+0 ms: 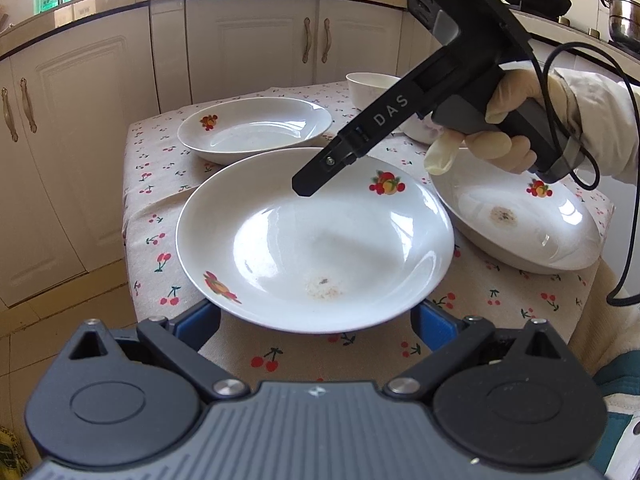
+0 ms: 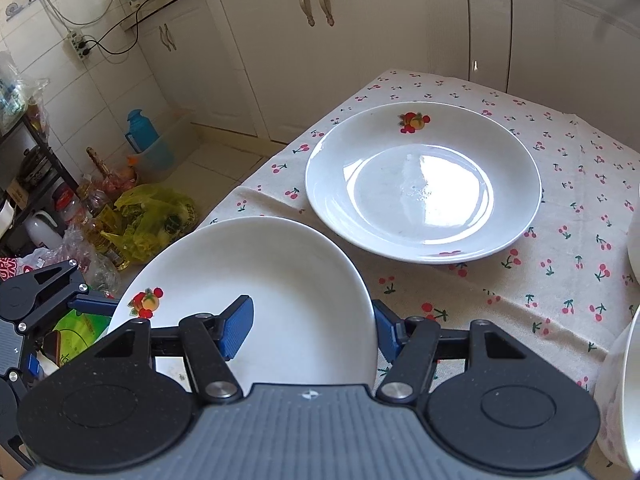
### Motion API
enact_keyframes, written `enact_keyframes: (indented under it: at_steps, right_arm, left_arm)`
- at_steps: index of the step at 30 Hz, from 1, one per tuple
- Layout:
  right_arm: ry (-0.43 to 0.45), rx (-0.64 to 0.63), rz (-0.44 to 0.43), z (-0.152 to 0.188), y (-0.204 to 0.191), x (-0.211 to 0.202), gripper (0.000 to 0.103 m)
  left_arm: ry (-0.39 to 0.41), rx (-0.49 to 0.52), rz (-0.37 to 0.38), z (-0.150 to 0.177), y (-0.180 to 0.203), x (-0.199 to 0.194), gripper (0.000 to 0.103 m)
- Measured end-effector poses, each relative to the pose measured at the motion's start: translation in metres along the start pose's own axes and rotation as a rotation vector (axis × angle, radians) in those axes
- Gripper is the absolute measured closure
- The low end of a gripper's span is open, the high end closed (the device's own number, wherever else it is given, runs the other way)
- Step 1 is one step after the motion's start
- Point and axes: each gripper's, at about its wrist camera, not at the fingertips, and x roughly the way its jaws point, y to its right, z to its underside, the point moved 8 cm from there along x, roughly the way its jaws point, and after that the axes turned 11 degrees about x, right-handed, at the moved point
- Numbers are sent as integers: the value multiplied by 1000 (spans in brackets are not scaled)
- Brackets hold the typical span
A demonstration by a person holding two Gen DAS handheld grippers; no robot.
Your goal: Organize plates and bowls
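A white plate with fruit prints (image 1: 316,240) hangs just above the cherry-print tablecloth (image 1: 160,184). My right gripper (image 1: 304,189) is shut on its far rim. In the right wrist view one blue pad lies on the plate's inside face (image 2: 260,280) and the other sits outside the rim, around my right gripper (image 2: 312,326). My left gripper (image 1: 316,316) is open, its blue pads wide apart beneath the plate's near rim. A second plate (image 2: 424,180) lies flat on the cloth ahead. A third, stained plate (image 1: 516,216) sits to the right.
Two white bowls (image 1: 372,88) stand at the table's far right, partly behind a gloved hand (image 1: 500,120). The table's left edge (image 1: 128,216) drops to tiled floor. Bags and bottles (image 2: 148,216) clutter the floor below. Cream cabinets (image 1: 260,44) stand behind.
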Motion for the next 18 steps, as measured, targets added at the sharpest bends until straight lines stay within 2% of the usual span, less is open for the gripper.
enact_keyframes:
  at_steps: [2,6,12,18]
  right_arm:
    - [-4,-5,-1,0,0,0,30]
    - [14,-7,-27,-1,-5,-9,5]
    - [95,-42,7,1,-8,-50,0]
    - [184,-68,82,27,-4,-99,0]
  left_arm:
    - [-1,1,-1,0,0,0,3]
    - [-1,-7,-4,1,2,-4,3]
    - [-3,-38,-48,2,4,-25,3]
    - [4,-105,-121,-4,13,-48,3]
